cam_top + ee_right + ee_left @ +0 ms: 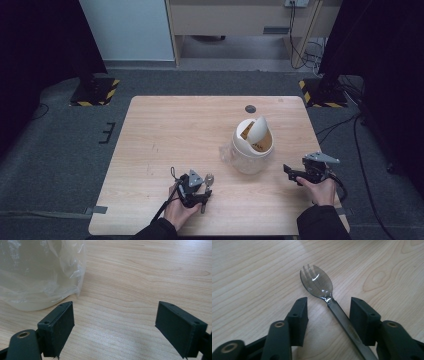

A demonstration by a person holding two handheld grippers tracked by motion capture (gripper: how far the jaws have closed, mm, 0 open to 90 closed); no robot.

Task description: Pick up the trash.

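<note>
Wooden table (150,130) carries the lined bin (251,150) at centre-right, your right gripper (115,327) gaping beside it, and the spork (318,283) lying flat near you between the left gripper (328,315)'s parted jaws — close off-centre and it could skid away.

Even overhead light is brightening the wooden table (165,130) while its surroundings are sinking into soft, dim darkness.
</note>
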